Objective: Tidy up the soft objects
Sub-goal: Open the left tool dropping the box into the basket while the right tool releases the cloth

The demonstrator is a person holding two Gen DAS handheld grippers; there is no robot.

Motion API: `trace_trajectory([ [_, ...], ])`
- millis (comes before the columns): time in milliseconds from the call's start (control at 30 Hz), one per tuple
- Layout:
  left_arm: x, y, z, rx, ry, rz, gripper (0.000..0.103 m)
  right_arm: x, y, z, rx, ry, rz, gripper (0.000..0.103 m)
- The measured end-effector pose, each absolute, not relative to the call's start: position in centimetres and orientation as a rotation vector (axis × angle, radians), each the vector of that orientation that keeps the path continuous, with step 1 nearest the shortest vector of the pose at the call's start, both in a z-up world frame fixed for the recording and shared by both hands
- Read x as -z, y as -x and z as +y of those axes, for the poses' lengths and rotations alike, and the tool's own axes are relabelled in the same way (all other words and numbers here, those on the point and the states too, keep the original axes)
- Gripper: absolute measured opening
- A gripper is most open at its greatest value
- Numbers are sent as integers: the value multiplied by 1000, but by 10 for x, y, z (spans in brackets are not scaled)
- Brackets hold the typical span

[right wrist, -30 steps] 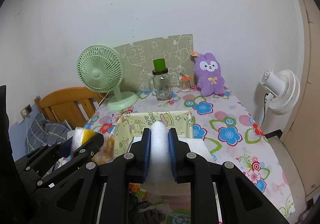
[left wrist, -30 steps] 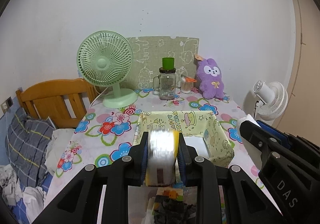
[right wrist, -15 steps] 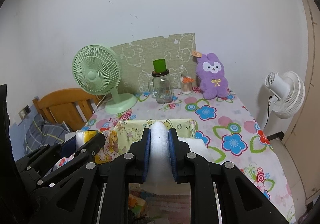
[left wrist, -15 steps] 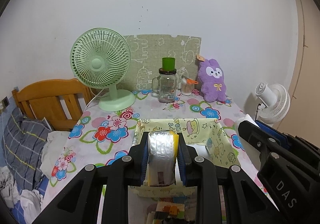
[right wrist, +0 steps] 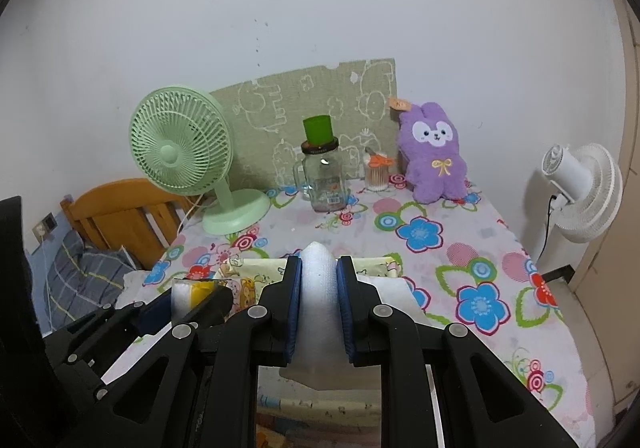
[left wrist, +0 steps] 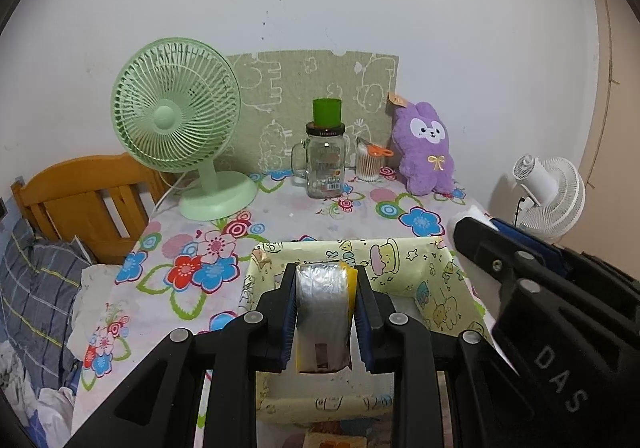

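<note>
My left gripper (left wrist: 323, 280) is shut on a yellow and silver tissue pack (left wrist: 322, 312), held above a pale yellow cartoon-print fabric box (left wrist: 436, 280) on the floral table. My right gripper (right wrist: 319, 268) is shut on a white soft pack (right wrist: 318, 312), held above the same box (right wrist: 256, 272), whose near part is hidden behind the fingers. The left gripper with its pack (right wrist: 192, 294) shows at lower left in the right wrist view. The right gripper body (left wrist: 540, 308) shows at right in the left wrist view. A purple plush rabbit (left wrist: 426, 149) sits at the back of the table.
A green desk fan (left wrist: 180, 127), a glass mug jar with a green cup on top (left wrist: 325, 163) and a cotton swab holder (left wrist: 370, 163) stand at the back. A white fan (left wrist: 548, 199) stands beyond the right edge. A wooden bed frame (left wrist: 80, 199) is at left.
Both grippers have risen and pulled back a little with their packs; the box now sits lower and nearer in view. Both grips are unchanged.
</note>
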State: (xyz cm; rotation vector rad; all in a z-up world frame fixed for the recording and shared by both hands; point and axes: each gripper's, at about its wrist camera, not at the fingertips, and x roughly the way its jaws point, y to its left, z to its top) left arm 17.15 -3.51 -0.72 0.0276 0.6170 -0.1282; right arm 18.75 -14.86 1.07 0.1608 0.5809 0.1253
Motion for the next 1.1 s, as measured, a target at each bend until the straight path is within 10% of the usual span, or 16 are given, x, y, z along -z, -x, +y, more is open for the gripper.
trace_trajectory([
  [267, 26, -196, -37, 124, -24, 671, 27, 9, -213, -146, -123, -183, 623, 21],
  [667, 49, -220, -30, 121, 27, 746, 65, 29, -242, -136, -116, -171, 646, 21],
  [1100, 49, -220, -28, 121, 28, 732, 92, 39, -247, -137, -104, -184, 689, 85],
])
